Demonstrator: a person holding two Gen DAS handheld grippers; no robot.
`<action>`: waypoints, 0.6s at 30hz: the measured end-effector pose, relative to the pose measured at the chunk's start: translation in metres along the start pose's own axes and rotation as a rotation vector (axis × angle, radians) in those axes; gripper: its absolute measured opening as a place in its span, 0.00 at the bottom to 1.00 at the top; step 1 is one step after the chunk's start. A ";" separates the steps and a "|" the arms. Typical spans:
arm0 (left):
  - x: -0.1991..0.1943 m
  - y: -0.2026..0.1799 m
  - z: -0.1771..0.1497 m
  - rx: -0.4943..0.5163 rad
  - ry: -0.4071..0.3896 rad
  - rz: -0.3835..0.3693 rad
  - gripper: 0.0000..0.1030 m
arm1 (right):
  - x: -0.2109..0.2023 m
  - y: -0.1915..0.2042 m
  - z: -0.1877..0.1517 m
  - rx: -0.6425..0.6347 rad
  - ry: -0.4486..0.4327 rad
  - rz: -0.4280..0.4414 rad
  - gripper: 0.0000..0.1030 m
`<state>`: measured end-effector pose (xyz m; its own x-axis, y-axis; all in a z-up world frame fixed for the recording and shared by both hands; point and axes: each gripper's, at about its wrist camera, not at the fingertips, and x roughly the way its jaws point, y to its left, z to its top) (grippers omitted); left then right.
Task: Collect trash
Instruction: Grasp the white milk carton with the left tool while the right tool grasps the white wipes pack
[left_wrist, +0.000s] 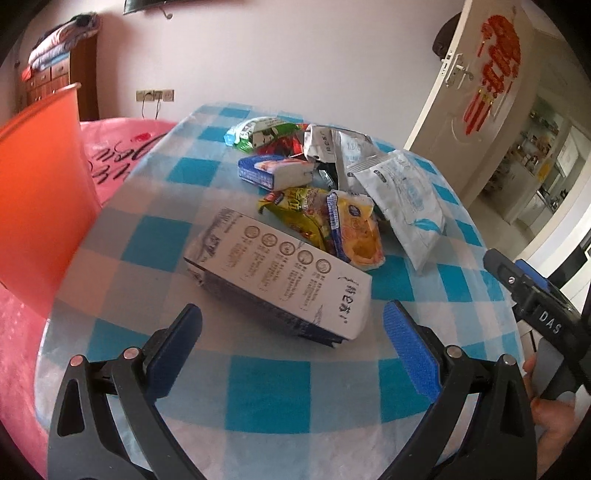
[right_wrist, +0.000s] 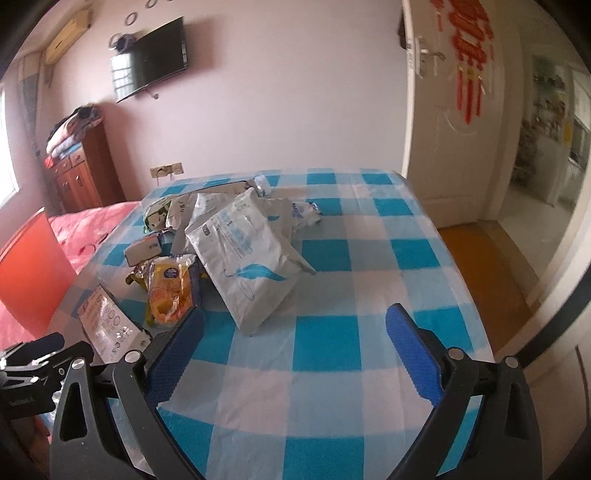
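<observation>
A pile of trash lies on a blue-and-white checked table (left_wrist: 269, 391). Nearest to my left gripper (left_wrist: 291, 332) is a flattened white carton with black print (left_wrist: 280, 277); the gripper stands open just short of it, nothing between its blue pads. Behind the carton lie a yellow snack wrapper (left_wrist: 356, 229), a white pouch with blue print (left_wrist: 406, 199), a blue-and-white box (left_wrist: 277, 171) and a green packet (left_wrist: 258, 133). My right gripper (right_wrist: 295, 332) is open over bare cloth, with the white pouch (right_wrist: 243, 258) just ahead and the yellow wrapper (right_wrist: 170, 291) to its left.
An orange bin (left_wrist: 40, 192) stands at the table's left edge, beside a bed with a pink cover (left_wrist: 118, 147). An open white door (right_wrist: 454, 129) with red decoration leads right to another room. A wooden cabinet (right_wrist: 85, 173) stands against the far wall.
</observation>
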<state>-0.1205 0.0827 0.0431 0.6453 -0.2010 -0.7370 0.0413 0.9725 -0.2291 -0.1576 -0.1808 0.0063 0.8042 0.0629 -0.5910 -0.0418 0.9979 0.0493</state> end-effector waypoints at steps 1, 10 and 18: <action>0.002 -0.001 0.002 -0.008 0.003 0.001 0.96 | 0.002 0.001 0.002 -0.011 -0.002 0.007 0.90; 0.026 0.007 0.021 -0.127 0.065 0.060 0.96 | 0.050 0.015 0.024 -0.123 0.047 0.079 0.86; 0.045 0.000 0.034 -0.120 0.093 0.127 0.96 | 0.081 0.026 0.034 -0.229 0.081 0.080 0.92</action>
<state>-0.0656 0.0779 0.0311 0.5660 -0.0926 -0.8192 -0.1307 0.9710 -0.2001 -0.0732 -0.1503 -0.0126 0.7430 0.1336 -0.6559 -0.2442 0.9664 -0.0797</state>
